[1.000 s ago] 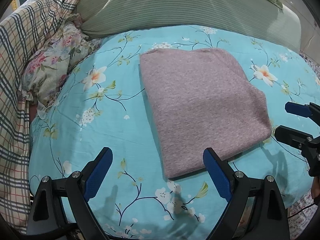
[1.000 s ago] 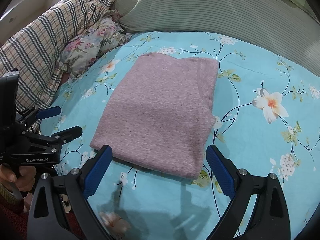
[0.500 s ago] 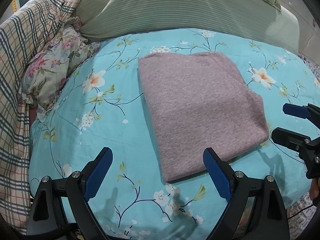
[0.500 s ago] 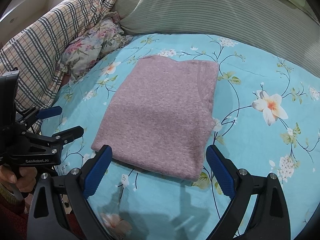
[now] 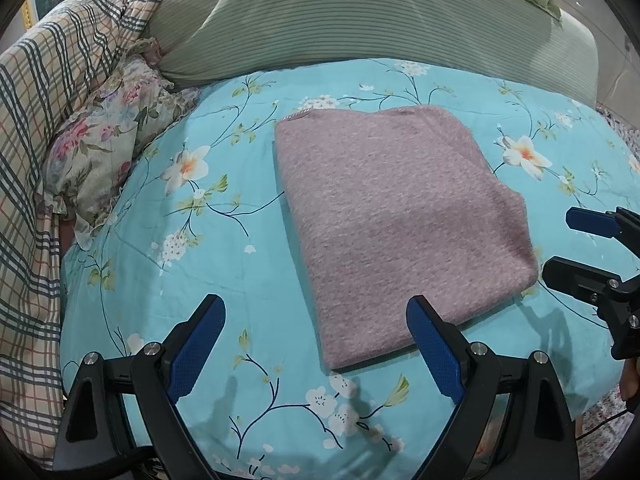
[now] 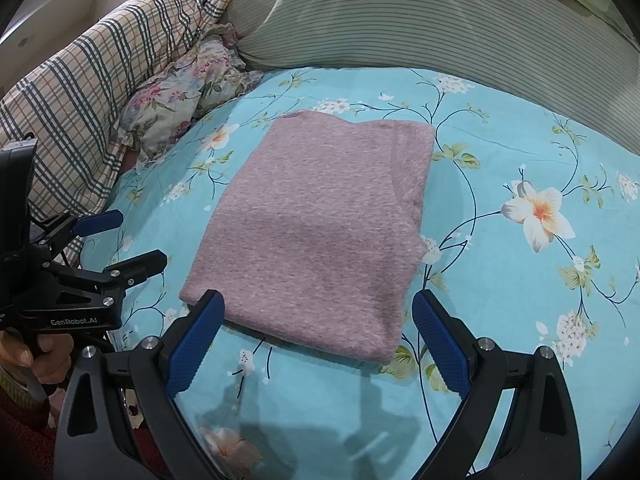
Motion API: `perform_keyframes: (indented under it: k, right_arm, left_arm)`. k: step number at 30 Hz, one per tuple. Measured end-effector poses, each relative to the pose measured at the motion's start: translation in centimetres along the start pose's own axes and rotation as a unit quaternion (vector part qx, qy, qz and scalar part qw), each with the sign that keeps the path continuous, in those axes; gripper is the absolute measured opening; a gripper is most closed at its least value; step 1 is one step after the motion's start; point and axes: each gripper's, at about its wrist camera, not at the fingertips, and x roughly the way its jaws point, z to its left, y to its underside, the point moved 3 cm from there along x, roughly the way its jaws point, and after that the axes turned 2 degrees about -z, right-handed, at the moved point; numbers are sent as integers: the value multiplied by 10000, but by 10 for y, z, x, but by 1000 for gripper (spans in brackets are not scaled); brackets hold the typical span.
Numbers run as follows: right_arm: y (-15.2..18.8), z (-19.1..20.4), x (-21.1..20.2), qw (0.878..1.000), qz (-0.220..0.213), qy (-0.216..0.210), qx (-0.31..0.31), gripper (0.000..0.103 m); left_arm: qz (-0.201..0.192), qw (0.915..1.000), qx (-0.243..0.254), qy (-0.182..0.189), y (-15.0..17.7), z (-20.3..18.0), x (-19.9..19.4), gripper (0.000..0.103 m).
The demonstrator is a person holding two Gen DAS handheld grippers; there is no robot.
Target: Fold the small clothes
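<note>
A mauve knitted garment (image 5: 392,220) lies folded into a flat rectangle on the turquoise floral bedspread (image 5: 208,264); it also shows in the right wrist view (image 6: 320,232). My left gripper (image 5: 316,316) is open and empty, hovering above the bedspread near the garment's near left corner. My right gripper (image 6: 318,312) is open and empty, just short of the garment's near edge. Each gripper shows in the other's view, the right one (image 5: 568,244) beside the garment's right edge, the left one (image 6: 120,240) beside its left edge.
A green striped pillow (image 5: 360,16) lies along the back of the bed. A plaid quilt (image 5: 44,120) and a floral pillow (image 5: 104,148) are bunched at the left. The bedspread's near edge drops off at lower right (image 5: 600,404).
Both grippers have drawn back slightly towards me and away from the garment. The garment has not moved and both grippers stay open.
</note>
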Motion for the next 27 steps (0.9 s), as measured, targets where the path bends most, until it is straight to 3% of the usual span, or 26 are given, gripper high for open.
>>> perform_keyframes:
  k: [27]
  right_arm:
    - [-18, -30, 38, 9992, 21, -40, 394, 95]
  left_arm:
    - [-52, 10000, -73, -26, -20, 1, 35, 93]
